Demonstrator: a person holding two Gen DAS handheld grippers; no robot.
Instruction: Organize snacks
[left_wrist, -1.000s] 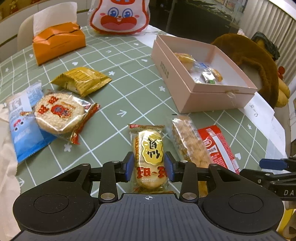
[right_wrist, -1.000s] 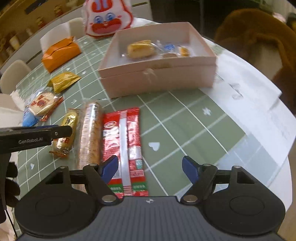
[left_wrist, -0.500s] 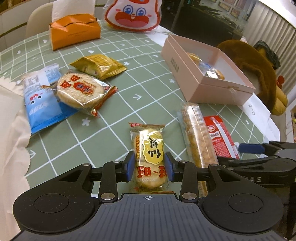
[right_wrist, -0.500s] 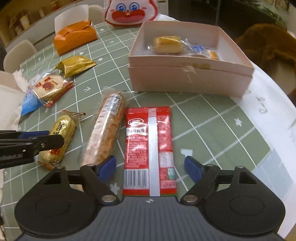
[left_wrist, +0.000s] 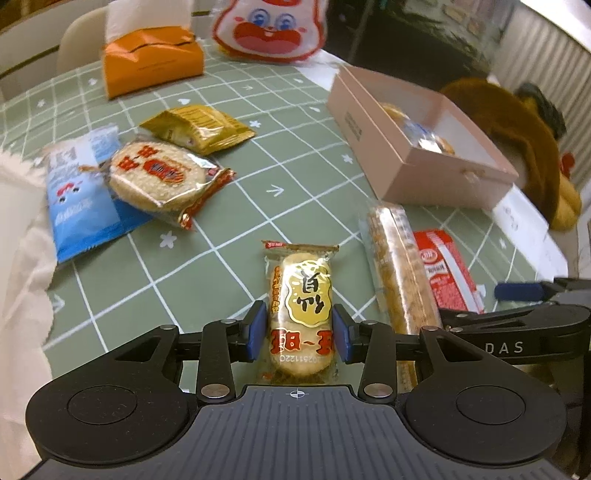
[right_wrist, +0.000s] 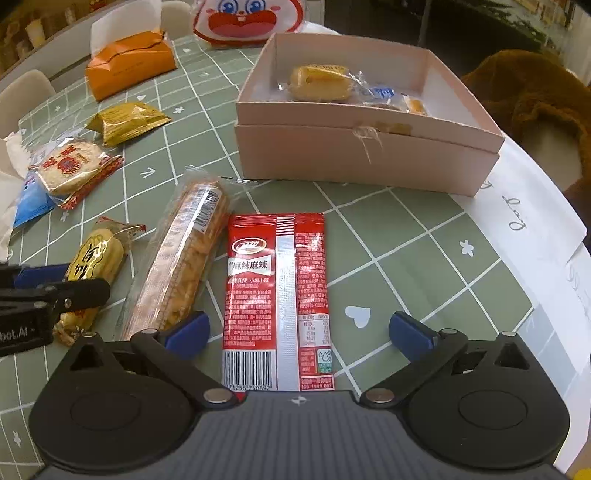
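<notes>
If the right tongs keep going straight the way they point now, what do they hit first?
Most likely the red snack packet, lying flat between the opening jaws of the right tongs; neither pad touches it yet.

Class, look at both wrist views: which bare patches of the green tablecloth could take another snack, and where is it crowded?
Free: the green grid cloth between the red sachet and the white paper sheet, and the stretch between the gold foil packet and the pink cardboard box. Crowded: the round rice cracker overlapping the blue packet, and the three packets near the cameras.
</notes>
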